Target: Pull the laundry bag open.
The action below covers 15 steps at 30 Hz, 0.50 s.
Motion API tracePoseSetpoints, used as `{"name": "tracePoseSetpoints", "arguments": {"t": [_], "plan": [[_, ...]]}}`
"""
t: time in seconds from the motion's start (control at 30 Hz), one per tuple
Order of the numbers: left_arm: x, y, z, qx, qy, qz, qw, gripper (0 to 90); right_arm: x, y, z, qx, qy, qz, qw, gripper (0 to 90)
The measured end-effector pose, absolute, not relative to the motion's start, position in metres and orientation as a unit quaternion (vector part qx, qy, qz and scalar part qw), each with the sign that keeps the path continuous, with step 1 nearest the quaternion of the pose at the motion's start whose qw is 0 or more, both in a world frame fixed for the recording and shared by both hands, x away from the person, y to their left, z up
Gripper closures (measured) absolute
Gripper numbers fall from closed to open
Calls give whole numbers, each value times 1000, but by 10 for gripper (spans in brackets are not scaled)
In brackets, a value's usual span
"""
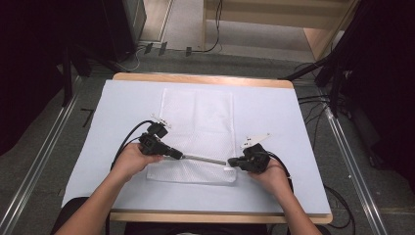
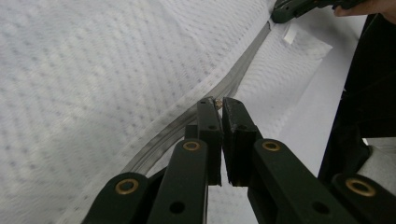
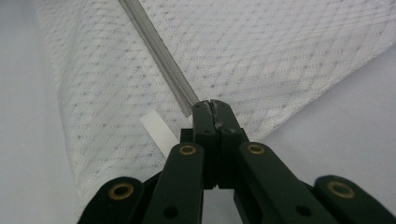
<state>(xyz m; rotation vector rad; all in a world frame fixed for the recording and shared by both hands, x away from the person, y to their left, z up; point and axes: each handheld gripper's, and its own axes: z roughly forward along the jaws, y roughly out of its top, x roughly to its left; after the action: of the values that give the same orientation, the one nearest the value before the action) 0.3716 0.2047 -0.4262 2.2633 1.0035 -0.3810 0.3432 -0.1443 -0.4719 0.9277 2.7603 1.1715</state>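
A white mesh bag (image 1: 197, 122) lies flat on the table with its grey zipper (image 1: 205, 159) running along the near end. My left gripper (image 1: 180, 156) sits at the zipper's left part, and in the left gripper view its jaws (image 2: 219, 103) are shut on the small metal zipper pull (image 2: 217, 104). The zipper (image 2: 236, 74) runs on toward my right gripper (image 2: 299, 6). That right gripper (image 1: 230, 161) is shut on the bag's fabric at the zipper's right end (image 3: 211, 105). The zipper (image 3: 159, 51) and a white label tab (image 3: 155, 129) lie just beyond.
The table (image 1: 288, 127) has a pale cover and a wooden edge. Black cables (image 1: 128, 137) trail from both grippers over the cover. Metal floor rails (image 1: 39, 161) run along both sides, and wooden furniture (image 1: 313, 24) stands behind the table.
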Motion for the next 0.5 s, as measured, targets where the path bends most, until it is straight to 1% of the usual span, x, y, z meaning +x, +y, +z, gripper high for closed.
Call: {"name": "tracePoseSetpoints", "arguments": {"t": [0.5], "plan": [[368,238,-427,846,408,-140,313,880,345,-145,-472,293,881,372,-4,900]]}}
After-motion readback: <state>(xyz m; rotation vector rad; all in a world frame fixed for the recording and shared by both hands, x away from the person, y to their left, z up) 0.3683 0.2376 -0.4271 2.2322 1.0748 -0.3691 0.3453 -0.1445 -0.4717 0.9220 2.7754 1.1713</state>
